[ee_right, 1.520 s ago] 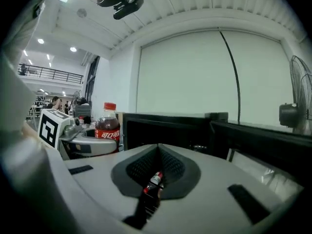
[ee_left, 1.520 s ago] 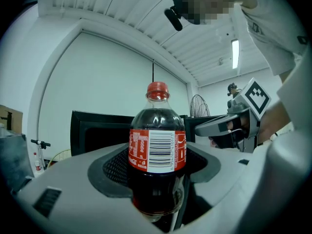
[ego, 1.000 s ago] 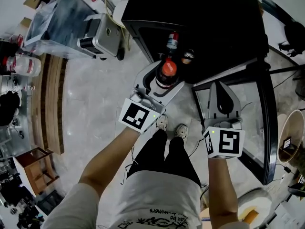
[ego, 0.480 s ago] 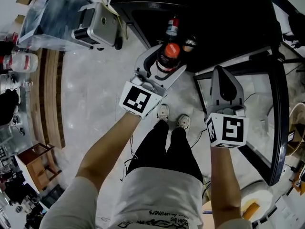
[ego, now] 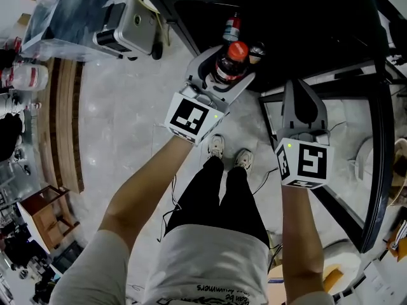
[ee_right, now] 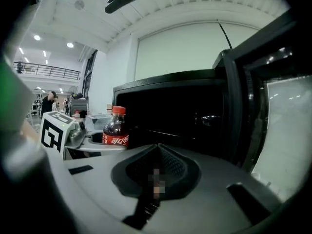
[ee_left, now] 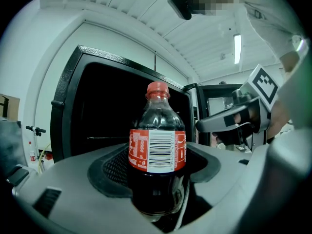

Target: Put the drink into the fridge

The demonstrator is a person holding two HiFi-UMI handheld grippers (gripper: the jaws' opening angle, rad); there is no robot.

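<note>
1. Two hand-held grippers work at the mouth of an open black fridge (ego: 299, 18). The left gripper (ego: 224, 75) pinches a cola bottle (ee_left: 157, 152) low on its body and holds it upright, just in front of the dark opening and not yet inside.
2. The right gripper (ego: 297, 97), jaws pressed together on nothing, hangs to the right, near the fridge's glass door (ego: 356, 132).
3. The bottle looks full of dark liquid, so it is likely weighty for its size. Its thin clear plastic would give under a hard squeeze, and the smooth curved wall may slip.
4. The safest hold appears to be the round lower body under the red label (ee_left: 157, 150), where the mesh-textured black pads (ee_left: 114, 167) cup it. The red screw cap (ee_left: 157, 87) is stiff but narrow.
5. A red-labelled bottle (ego: 233, 27) and a smaller one (ego: 256, 51) stand inside, just beyond.
</note>
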